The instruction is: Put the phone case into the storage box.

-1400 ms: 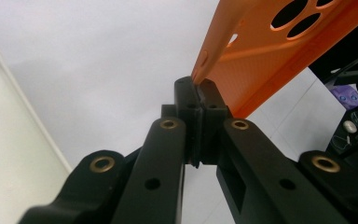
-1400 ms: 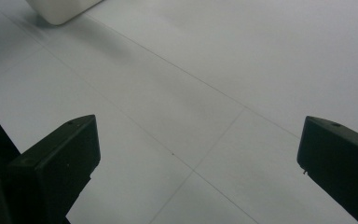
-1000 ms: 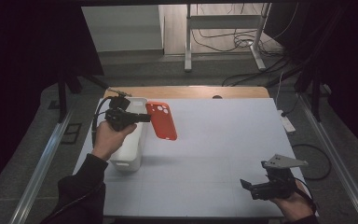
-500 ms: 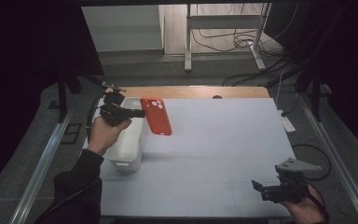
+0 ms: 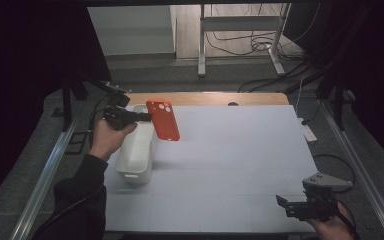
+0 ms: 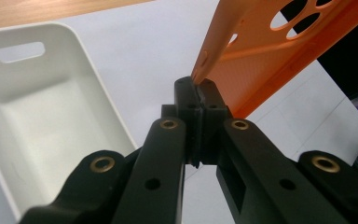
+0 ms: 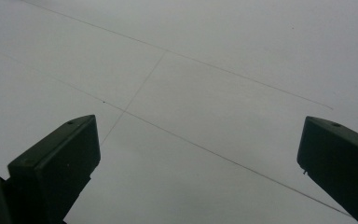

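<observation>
White sheeting covered the table point(image 5: 230, 165). An orange plastic phone case point(image 5: 163, 120) was held clamped by the left gripper point(image 6: 199, 86) above the white rectangular plastic bin point(image 5: 135, 147) near the left edge; lowering it in was judged next. The right gripper point(image 7: 196, 154) was kept open.

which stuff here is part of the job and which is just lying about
In the job:
left gripper, shut on the orange phone case
white bin beside it

Lying about:
right gripper, open over bare table
cables on the floor
</observation>
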Available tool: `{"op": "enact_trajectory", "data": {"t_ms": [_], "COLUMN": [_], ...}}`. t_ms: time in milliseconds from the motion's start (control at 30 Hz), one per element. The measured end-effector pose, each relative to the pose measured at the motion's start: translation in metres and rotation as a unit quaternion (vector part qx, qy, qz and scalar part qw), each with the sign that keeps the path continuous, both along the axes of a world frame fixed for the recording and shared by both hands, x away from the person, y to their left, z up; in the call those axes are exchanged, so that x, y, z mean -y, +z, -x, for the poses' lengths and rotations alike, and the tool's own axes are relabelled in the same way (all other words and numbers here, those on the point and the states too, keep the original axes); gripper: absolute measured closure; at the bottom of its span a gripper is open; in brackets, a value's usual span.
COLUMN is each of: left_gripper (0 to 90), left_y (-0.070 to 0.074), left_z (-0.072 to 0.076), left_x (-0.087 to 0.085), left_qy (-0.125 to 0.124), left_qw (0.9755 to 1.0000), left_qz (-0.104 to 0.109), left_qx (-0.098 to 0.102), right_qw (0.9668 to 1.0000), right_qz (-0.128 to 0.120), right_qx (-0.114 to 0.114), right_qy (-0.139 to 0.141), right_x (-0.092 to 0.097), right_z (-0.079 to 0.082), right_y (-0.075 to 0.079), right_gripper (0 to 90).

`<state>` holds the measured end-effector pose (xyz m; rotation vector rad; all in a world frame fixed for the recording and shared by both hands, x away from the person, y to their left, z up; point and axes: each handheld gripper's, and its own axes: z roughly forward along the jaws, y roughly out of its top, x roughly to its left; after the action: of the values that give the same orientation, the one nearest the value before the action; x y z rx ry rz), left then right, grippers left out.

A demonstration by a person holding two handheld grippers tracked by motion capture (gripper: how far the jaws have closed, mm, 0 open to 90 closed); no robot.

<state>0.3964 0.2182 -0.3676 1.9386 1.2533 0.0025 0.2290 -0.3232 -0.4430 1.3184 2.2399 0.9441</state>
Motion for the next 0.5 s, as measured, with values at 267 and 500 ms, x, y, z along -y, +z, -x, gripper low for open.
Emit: {"op": "enact_trajectory", "data": {"t_ms": [267, 500], "left_gripper": [88.9, 88.9], "left_y": [0.004, 0.009], "left_z": [-0.008, -0.016], "left_x": [-0.006, -0.014], "left_qy": [0.012, 0.026], "left_qw": [0.9999, 0.9995], "left_qz": [-0.008, -0.020], "left_qx": [-0.003, 0.000], "right_qw": [1.0000, 1.0000], "right_qz": [0.002, 0.003], "right_qx": [0.004, 0.003], "right_qy": [0.001, -0.001], "right_x": [0.000, -0.001], "right_z": [0.001, 0.001], "right_y": [0.000, 0.000], "right_gripper": [0.0, 0.0]}}
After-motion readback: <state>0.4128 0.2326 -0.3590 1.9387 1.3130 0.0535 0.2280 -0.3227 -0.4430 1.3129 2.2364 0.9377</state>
